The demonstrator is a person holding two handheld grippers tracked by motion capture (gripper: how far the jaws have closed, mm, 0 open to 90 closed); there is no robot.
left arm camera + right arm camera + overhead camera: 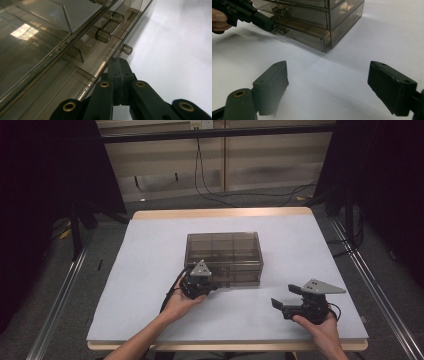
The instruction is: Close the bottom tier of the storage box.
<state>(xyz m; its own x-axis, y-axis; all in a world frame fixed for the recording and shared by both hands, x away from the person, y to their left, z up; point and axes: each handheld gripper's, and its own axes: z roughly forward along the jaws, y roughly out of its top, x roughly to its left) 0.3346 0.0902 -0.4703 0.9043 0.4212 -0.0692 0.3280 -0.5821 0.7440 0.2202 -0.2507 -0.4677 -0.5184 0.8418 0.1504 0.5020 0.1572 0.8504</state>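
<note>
A smoky see-through drawer box [224,251] stands in the middle of the table. My left gripper [216,287] is shut, and its tips [119,63] rest against the front of the bottom drawer [307,35], right beside that drawer's clear handle post [127,48]. Nothing shows between the jaws. The bottom drawer sticks out slightly past the one above it. My right gripper [285,296] hovers low over the table at the front right, open wide [327,75] with nothing between its pads. The right gripper view also shows the left gripper [268,25] by the handle [279,30].
The white table top [150,270] ends in a wooden edge at the back and front. Dark curtains and metal floor rails flank the table. Cables hang by the far wall.
</note>
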